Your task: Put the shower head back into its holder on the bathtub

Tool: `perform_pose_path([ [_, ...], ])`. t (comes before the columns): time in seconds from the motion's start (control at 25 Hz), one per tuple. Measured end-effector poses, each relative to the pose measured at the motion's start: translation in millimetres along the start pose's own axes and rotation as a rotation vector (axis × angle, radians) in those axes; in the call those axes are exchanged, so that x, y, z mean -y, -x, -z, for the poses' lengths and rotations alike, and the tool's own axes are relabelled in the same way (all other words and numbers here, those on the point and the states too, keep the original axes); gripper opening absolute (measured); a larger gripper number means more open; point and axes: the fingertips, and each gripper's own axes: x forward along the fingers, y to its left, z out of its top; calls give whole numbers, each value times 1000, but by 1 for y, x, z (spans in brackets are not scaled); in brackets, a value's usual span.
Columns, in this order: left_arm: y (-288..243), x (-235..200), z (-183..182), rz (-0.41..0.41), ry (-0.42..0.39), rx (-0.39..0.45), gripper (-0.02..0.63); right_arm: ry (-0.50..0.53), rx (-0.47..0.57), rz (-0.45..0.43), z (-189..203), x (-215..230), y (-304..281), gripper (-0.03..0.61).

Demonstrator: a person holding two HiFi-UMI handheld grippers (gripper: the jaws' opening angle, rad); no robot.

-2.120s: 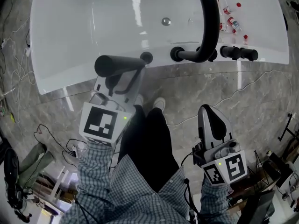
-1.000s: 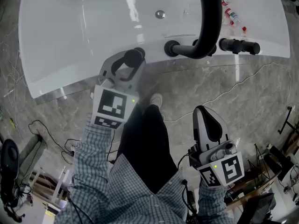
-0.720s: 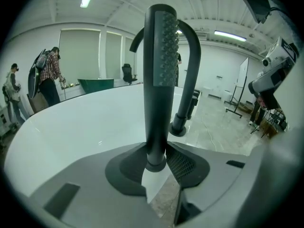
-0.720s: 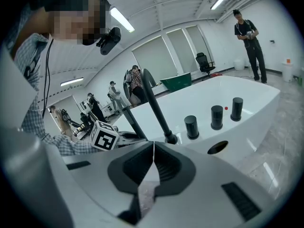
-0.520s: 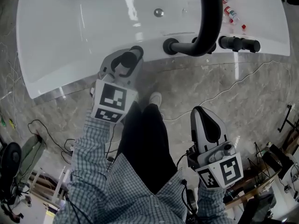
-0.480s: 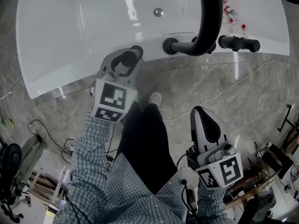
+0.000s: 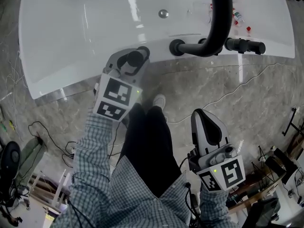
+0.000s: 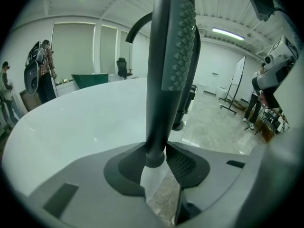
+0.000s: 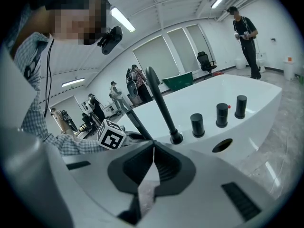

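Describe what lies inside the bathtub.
A round drain on the bathtub floor and small red-capped bottles towards one end. The black faucet spout hides a strip of the basin.

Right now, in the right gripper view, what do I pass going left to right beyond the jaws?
marker cube → shower head → faucet base → first knob → second knob → third knob. The dark hole in the rim sits below the knobs, so it is left out.

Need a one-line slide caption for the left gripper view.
Upright shower head, handle clamped in the left gripper, white bathtub behind.
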Motion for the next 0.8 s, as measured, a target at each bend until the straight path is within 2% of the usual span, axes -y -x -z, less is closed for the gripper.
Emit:
perform_pose_path([
  [0.2,2,1,5,-29,8,-7,129,8,-5,-5,0,-7,-3,18],
  [0.44,15,-2,16,-33,58,5,129,21,-8,-5,1,-13,-4,18],
  [0.52,21,-6,18,-41,82,20,104,27,-7,-6,1,-17,-5,18],
  [0.64,32,-11,18,-60,100,44,26,35,-4,-14,0,-24,-6,18],
  [0.8,51,-12,6,-64,85,65,11,48,14,-26,-9,-35,-3,18],
])
